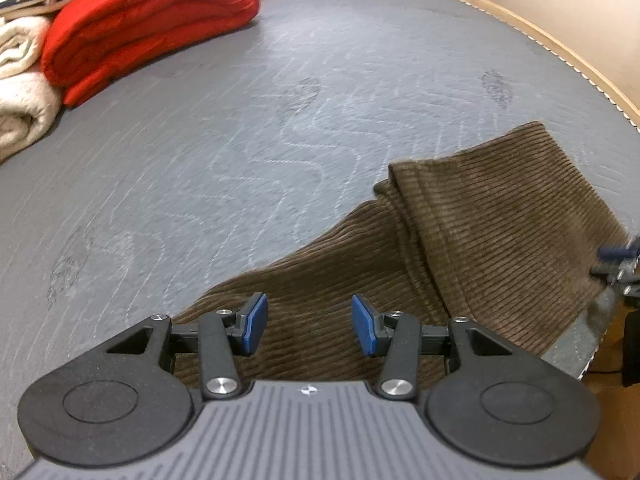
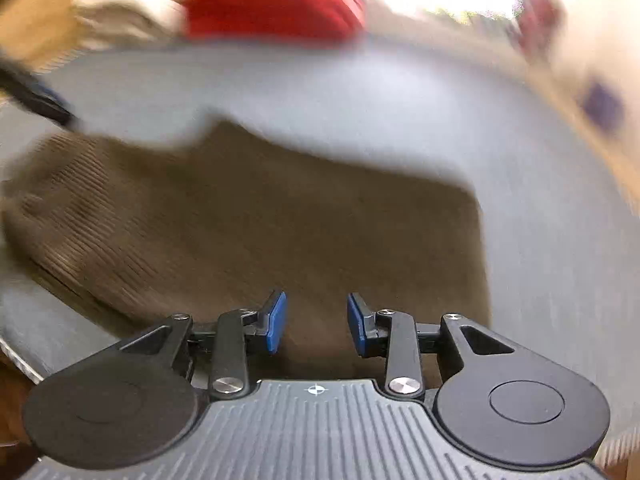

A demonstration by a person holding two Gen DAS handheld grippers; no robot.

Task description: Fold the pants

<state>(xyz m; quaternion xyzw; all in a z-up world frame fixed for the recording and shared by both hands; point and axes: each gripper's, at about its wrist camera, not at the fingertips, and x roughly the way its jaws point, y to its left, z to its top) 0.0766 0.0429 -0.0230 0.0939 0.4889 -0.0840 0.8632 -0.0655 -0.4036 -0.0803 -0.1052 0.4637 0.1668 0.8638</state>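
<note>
Brown corduroy pants (image 1: 460,248) lie folded over on a grey mattress (image 1: 240,140), near its front right edge. My left gripper (image 1: 309,326) is open and empty, just above the near part of the pants. My right gripper (image 2: 316,320) is open and empty over the same pants (image 2: 260,216); its view is blurred by motion. The right gripper also shows in the left wrist view (image 1: 618,264) at the far right edge, beside the pants. The left gripper shows blurred at the left of the right wrist view (image 2: 36,98).
A folded red blanket (image 1: 148,20) and cream towels (image 1: 20,92) sit at the mattress's far left. The mattress's piped edge (image 1: 568,60) curves along the right, with a beige wall beyond. The red blanket also appears blurred in the right wrist view (image 2: 272,4).
</note>
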